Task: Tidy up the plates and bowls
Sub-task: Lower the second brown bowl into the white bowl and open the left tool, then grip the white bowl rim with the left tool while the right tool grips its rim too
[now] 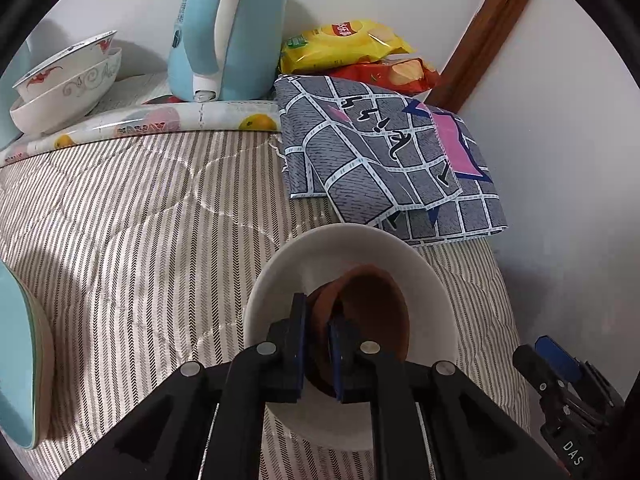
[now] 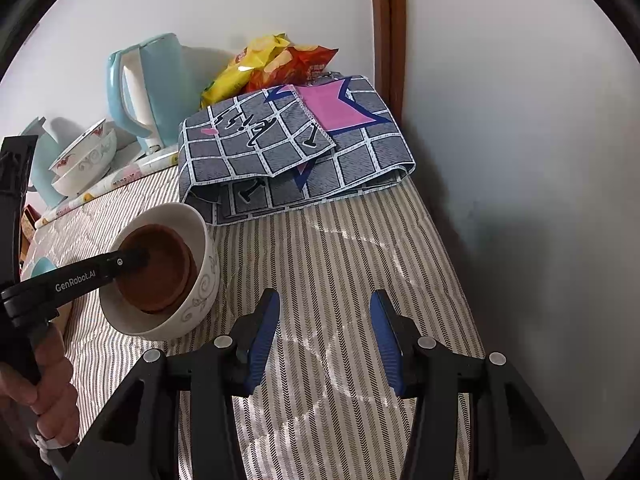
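A brown bowl (image 1: 376, 312) sits nested inside a white bowl (image 1: 360, 256) on the striped quilt; both also show in the right wrist view, the brown bowl (image 2: 160, 272) within the white bowl (image 2: 200, 284). My left gripper (image 1: 318, 344) is shut on the brown bowl's near rim, one finger inside and one outside. My right gripper (image 2: 324, 336) is open and empty above the quilt, to the right of the bowls. Two white patterned bowls (image 1: 68, 80) are stacked at the far left by the wall. A pale blue dish's (image 1: 20, 360) edge shows at the left.
A light blue kettle (image 1: 228, 32) stands at the back on a fruit-print mat (image 1: 160, 120). A folded grey checked cloth (image 1: 384, 152) lies at the back right, with snack bags (image 1: 352, 48) behind it. The wall (image 2: 520, 160) runs close along the right.
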`<state>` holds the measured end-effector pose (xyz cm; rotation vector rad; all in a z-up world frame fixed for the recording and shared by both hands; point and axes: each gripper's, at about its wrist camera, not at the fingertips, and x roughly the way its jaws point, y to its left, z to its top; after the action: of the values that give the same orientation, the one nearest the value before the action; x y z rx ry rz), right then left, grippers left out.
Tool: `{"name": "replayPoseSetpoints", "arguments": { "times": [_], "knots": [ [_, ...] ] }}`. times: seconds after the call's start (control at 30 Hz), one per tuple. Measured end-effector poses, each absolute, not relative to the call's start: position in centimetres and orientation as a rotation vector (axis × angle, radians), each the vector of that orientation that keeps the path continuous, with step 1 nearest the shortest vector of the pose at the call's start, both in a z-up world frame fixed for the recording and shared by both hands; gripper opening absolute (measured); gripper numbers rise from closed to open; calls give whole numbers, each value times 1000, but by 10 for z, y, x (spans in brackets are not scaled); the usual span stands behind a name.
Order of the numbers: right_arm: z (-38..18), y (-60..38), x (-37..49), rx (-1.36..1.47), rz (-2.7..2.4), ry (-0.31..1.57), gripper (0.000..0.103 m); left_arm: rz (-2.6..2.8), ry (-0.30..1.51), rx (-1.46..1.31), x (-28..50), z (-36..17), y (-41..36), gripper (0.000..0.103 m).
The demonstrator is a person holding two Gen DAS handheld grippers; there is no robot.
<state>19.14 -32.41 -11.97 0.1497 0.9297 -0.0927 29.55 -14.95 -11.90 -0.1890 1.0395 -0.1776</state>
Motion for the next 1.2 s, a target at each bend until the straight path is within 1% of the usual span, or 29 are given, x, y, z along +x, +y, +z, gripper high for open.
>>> {"name": "replayPoseSetpoints", "arguments": {
  "times": [0.2, 0.27, 0.33, 0.67, 0.73, 0.8, 0.83, 0.9, 1.07, 1.2],
  "knots": [
    [-119, -323, 191, 145, -96, 934, 47, -185, 1042, -184, 295, -119, -150, 11],
    [-118, -322, 190, 145, -95, 933, 47, -199, 1047, -176, 295, -118, -151, 14],
    [-115, -320, 190, 139, -93, 928, 47, -199, 1050, -169, 294, -117, -151, 24],
    [-102, -303, 191, 111, -53, 914, 47, -195, 1001, -160, 284, -94, -141, 24],
    [-98, -298, 192, 111, -38, 910, 47, -186, 995, -157, 283, -90, -136, 29],
    [-95, -293, 194, 112, -23, 906, 47, -167, 986, -158, 282, -85, -129, 31],
    [-93, -291, 196, 117, -12, 901, 49, -159, 986, -159, 281, -84, -125, 31],
    [-91, -288, 198, 125, -10, 897, 53, -147, 990, -165, 281, -84, -118, 31],
    [-89, -280, 208, 152, 38, 890, 53, -127, 1015, -208, 280, -90, -102, 31],
    [-98, -272, 224, 130, 45, 931, 53, -128, 1032, -220, 280, -95, -98, 31]
  ]
}}
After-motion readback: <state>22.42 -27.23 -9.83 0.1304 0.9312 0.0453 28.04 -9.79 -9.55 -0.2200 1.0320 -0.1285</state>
